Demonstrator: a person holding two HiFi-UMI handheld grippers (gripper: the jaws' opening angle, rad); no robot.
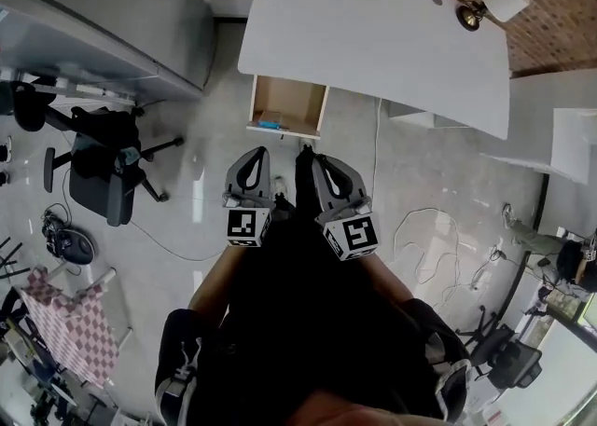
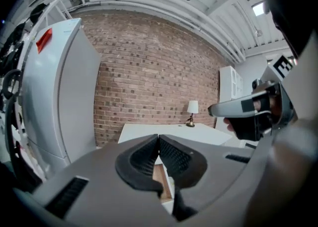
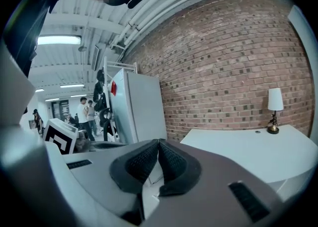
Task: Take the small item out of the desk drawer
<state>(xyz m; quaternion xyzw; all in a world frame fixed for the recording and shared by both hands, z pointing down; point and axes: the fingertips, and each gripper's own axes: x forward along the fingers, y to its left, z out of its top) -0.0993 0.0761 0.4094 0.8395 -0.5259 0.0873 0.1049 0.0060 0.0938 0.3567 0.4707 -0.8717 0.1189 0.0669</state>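
The wooden desk drawer [image 1: 287,104] stands pulled out from under the white desk [image 1: 373,33]. A small blue item [image 1: 270,122] lies near the drawer's front edge. My left gripper [image 1: 254,156] is shut with nothing in it, held a little short of the drawer's front. My right gripper [image 1: 312,161] is beside it, also shut and empty. In the left gripper view the left gripper [image 2: 158,137] has its pads pressed together, with the drawer [image 2: 161,180] below and the right gripper's body to the right. In the right gripper view the right gripper [image 3: 158,143] faces the desk [image 3: 248,151].
A table lamp [image 1: 492,2] stands on the desk's far right corner. A black office chair [image 1: 98,168] is on the floor to the left, cables [image 1: 438,247] lie to the right, and a white cabinet [image 2: 59,92] stands against the brick wall.
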